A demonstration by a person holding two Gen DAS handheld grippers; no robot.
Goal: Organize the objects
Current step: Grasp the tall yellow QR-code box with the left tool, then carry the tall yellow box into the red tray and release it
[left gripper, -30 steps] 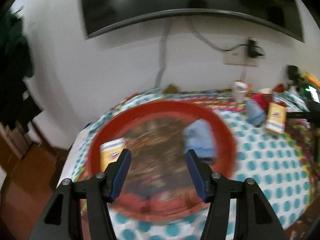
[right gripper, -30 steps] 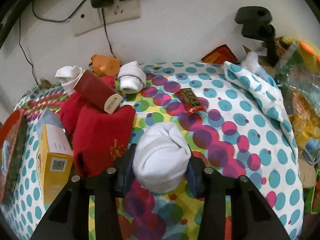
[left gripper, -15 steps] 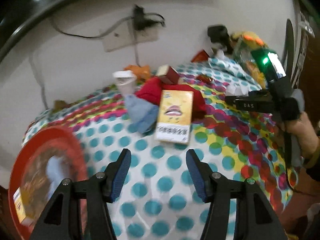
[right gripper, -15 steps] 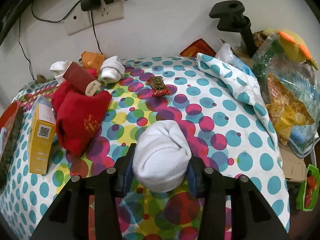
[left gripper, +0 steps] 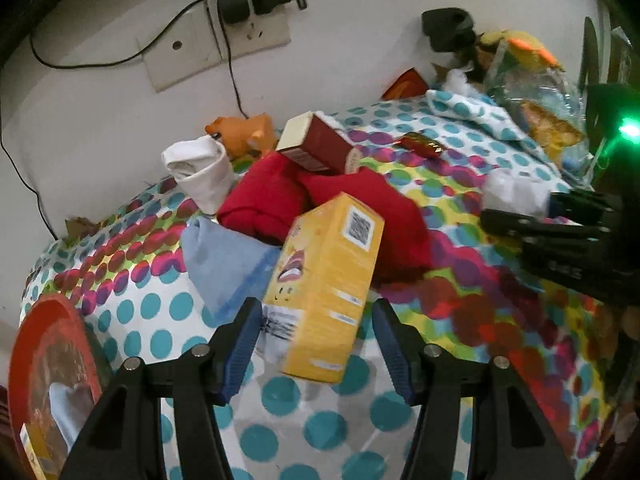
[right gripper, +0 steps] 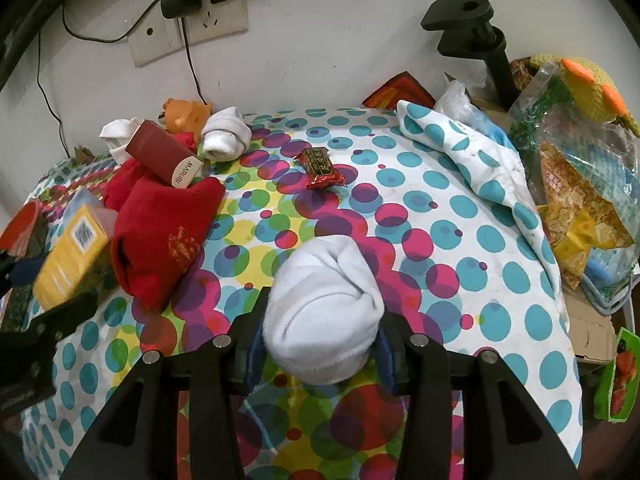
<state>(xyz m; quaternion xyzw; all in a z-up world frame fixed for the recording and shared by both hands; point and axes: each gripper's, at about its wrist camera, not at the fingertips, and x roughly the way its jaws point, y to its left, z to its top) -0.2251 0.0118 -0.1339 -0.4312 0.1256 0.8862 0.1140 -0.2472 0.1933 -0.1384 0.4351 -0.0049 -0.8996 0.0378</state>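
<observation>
My left gripper [left gripper: 316, 344] is open, its jaws on either side of the near end of a yellow box [left gripper: 328, 284] that lies on the dotted tablecloth; I cannot tell if they touch it. The box also shows in the right wrist view [right gripper: 72, 252]. My right gripper [right gripper: 318, 344] is shut on a rolled white sock [right gripper: 324, 312], held above the cloth; it shows in the left wrist view at the right [left gripper: 516, 192]. A red round tray [left gripper: 44, 344] at the far left holds a blue cloth and a small yellow box.
Red socks [right gripper: 160, 232] carry a dark red box [right gripper: 164, 152]. A blue cloth [left gripper: 228, 256], white socks [right gripper: 224, 136], an orange toy [right gripper: 186, 112] and a red candy wrapper [right gripper: 322, 168] lie around. Bags and a black clamp stand [right gripper: 476, 36] crowd the right side. Wall sockets are behind.
My left gripper has swung from the red tray to the right and closed in on the yellow box. My right gripper has drawn back a little, still holding the white sock.
</observation>
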